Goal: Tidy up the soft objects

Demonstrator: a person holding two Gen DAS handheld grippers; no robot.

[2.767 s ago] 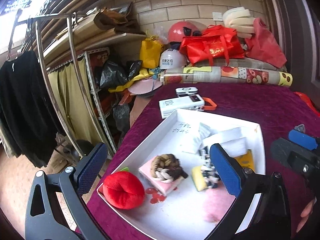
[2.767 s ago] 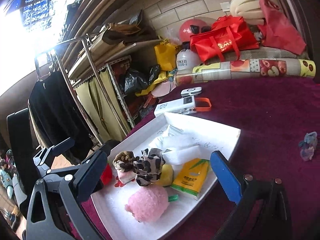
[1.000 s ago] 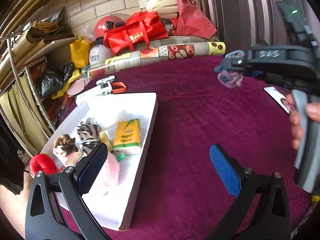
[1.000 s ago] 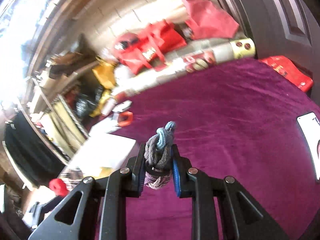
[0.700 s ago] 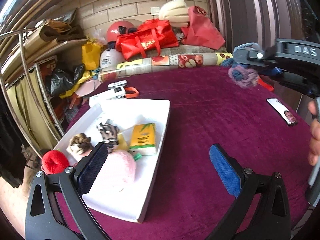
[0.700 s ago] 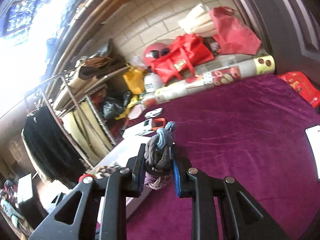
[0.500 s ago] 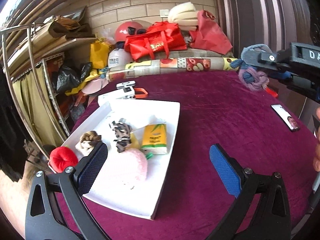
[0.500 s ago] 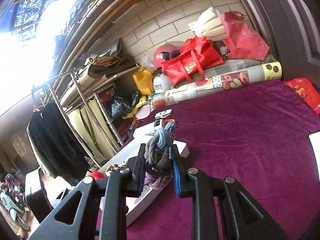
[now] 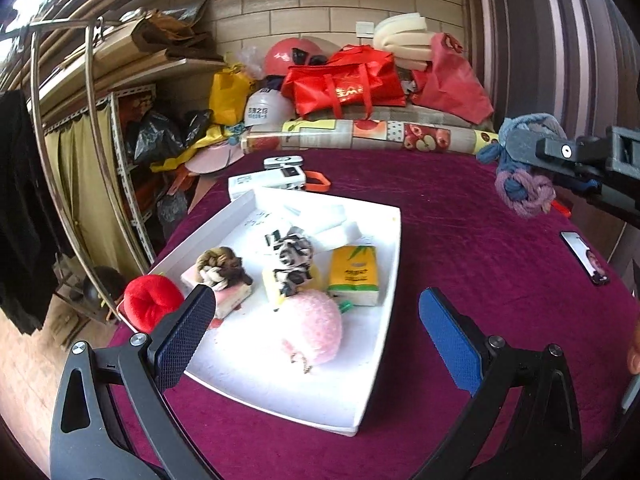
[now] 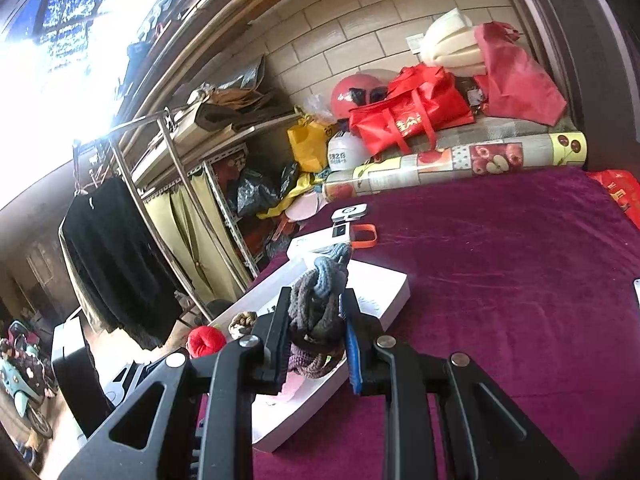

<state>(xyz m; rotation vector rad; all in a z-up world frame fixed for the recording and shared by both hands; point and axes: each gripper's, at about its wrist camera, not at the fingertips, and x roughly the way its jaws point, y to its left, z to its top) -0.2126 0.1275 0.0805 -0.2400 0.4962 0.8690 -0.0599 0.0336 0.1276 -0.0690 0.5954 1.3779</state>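
A white tray (image 9: 384,320) on the purple tablecloth holds a pink fluffy toy (image 9: 316,328), a yellow tissue pack (image 9: 354,274), a zebra-print scrunchie (image 9: 292,260), a brown knotted scrunchie (image 9: 220,266) and white foam pieces (image 9: 320,220). A red plush ball (image 9: 150,300) sits at the tray's left corner. My left gripper (image 9: 316,336) hovers open over the tray's near part, nothing between its fingers. My right gripper (image 10: 316,328) is shut on a blue-grey-purple knotted rope toy (image 10: 320,304), held in the air to the right of the tray; the rope toy (image 9: 520,184) also shows at the right edge of the left wrist view.
White devices with an orange loop (image 9: 276,178) lie beyond the tray. A phone (image 9: 586,256) lies at the table's right. A rolled fruit-print mat (image 9: 372,136), red bags (image 9: 344,80) and helmets line the back. A metal clothes rack (image 9: 92,160) stands left.
Both grippers swung left toward the tray. The right gripper carried the rope toy along, and the tray has come to lie just behind it in the right wrist view.
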